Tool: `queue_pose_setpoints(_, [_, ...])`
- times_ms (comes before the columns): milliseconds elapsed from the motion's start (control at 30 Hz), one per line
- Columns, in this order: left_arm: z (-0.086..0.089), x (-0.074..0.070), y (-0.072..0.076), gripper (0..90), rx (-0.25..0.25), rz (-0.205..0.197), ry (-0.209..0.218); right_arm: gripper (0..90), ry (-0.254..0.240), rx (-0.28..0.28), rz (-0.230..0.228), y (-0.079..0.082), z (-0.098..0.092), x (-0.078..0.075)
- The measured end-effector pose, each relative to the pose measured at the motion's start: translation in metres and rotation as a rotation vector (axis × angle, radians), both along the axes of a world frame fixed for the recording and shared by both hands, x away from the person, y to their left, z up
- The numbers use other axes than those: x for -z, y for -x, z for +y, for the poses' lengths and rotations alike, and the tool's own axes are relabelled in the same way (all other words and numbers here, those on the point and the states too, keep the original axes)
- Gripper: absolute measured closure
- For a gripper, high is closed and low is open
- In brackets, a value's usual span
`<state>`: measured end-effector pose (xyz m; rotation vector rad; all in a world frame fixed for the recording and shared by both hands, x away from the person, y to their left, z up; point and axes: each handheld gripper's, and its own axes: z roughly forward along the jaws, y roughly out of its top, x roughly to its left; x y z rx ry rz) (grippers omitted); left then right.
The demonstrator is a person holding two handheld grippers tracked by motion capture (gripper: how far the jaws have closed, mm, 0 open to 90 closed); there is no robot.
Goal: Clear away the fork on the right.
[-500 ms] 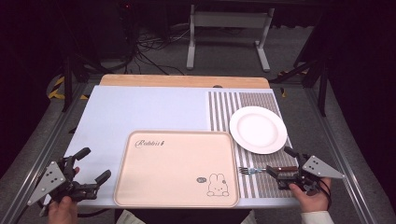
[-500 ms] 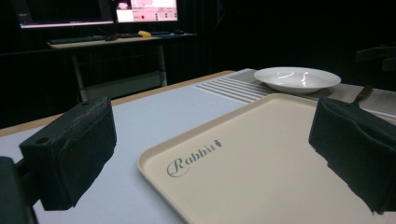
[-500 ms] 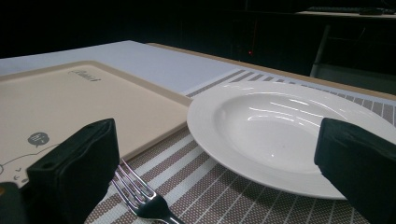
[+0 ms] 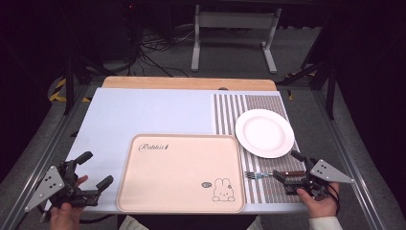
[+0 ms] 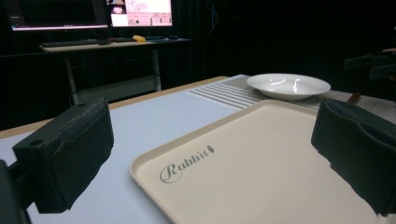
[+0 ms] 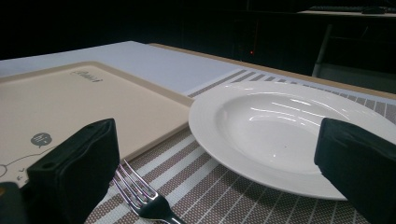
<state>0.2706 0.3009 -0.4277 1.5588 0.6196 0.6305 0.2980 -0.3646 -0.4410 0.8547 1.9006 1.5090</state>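
High view: right gripper (image 4: 290,168) is held low at the near right corner of the worktop (image 4: 158,112), jaws spread wide with nothing pinched. The fork (image 4: 274,174) lies flat on the striped mat (image 4: 229,108), tines toward the tray (image 4: 182,175), handle running back between the right jaws. No pad is seen pressing on it.

Right gripper view: fork tines (image 6: 137,193) are seen low between the spread jaws, nearer the left one; the plate (image 6: 289,130) sits just beyond on the mat.

Left gripper (image 4: 93,171) is held at the near left corner, jaws likewise spread and empty, pointed at the tray's left edge. Left gripper view: tray (image 5: 261,163) between the jaws but untouched.

Judged step: a grasp of the fork handle is being lined up.

Risks noted:
- The fork lies flat and thin; jaws closed too high would slip over the handle and miss it.
- An off-centre close would push the fork sideways across the mat, possibly against the tray rim.
- The plate is near the far jaw; a wide sweep could knock it.
- A grip near the handle's end could let the tines droop once lifted.
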Motion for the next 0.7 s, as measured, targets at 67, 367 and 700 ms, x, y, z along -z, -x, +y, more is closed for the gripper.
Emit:
queue_pose_setpoints(67, [0.0, -0.001, 0.0, 0.1, 0.01, 0.013, -0.014, 1.0, -0.012, -0.007, 0.0, 0.0, 0.0, 0.0])
queue_pose_setpoints(367, [0.002, -0.002, 0.0, 0.5, 0.045, 0.029, -0.005, 0.9, -0.016, -0.025, 0.003, -0.003, 0.001, -0.005])
queue_pose_setpoints(700, [0.002, -0.001, 0.0, 0.5, 0.043, 0.034, -0.005, 1.0, 0.001, -0.054, 0.023, -0.016, 0.007, -0.023])
